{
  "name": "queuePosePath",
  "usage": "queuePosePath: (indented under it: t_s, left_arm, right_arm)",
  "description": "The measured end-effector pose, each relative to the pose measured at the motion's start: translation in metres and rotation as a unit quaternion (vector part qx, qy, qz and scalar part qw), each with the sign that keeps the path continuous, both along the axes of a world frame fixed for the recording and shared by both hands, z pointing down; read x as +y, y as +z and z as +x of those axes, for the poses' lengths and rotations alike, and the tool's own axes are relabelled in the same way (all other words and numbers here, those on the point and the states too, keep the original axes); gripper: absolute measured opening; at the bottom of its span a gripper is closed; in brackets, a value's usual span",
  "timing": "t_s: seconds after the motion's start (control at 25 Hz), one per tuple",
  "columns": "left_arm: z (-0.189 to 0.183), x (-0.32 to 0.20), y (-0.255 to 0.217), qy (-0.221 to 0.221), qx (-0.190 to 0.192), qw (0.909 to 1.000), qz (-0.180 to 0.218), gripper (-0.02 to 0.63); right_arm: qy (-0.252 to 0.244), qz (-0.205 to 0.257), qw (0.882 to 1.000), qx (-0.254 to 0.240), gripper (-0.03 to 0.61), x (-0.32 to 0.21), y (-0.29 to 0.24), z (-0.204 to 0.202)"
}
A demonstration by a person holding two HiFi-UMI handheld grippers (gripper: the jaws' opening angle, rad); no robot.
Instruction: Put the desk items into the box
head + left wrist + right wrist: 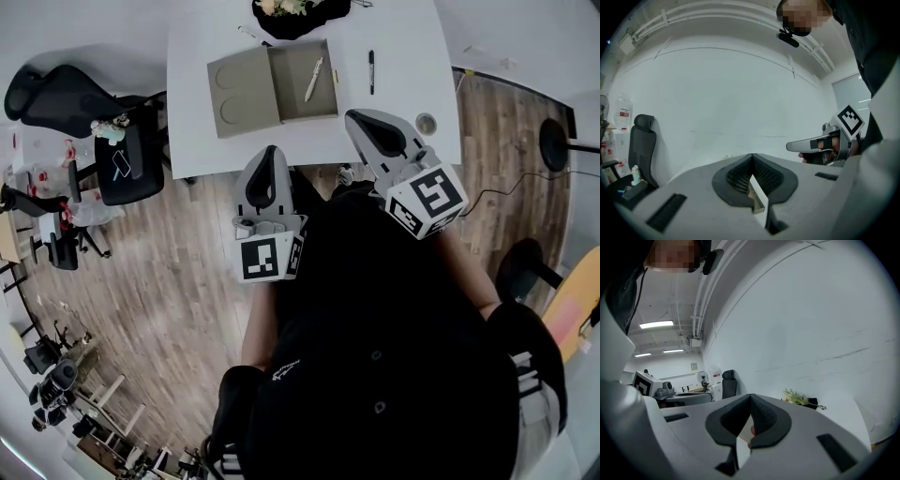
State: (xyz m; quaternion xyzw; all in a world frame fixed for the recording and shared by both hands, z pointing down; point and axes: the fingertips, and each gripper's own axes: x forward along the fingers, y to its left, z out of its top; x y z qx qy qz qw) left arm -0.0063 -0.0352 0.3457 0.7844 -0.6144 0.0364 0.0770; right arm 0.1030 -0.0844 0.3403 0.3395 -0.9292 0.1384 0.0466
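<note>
Open tan box [292,92] holds a white pen [313,80]; black marker [371,72] lies beside.

My head view looks steeply down from above the person [375,356] onto the white tabletop [403,56], with the grey left gripper [269,155] and grey right gripper [361,122] close beneath. Each gripper view sits low behind its own jaws, tilted up at a white wall [740,93], catching the other gripper at its edge
</note>
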Motion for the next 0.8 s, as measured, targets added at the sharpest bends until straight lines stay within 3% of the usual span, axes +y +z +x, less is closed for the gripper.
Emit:
queuePosePath:
  t_s: [0.8]
  left_arm:
    - [0.024, -0.019, 0.003, 0.031, 0.002, 0.9995, -0.006, 0.008]
  right_arm:
    - [0.024, 0.002, 1.0, 0.001, -0.002, -0.004, 0.0, 0.021]
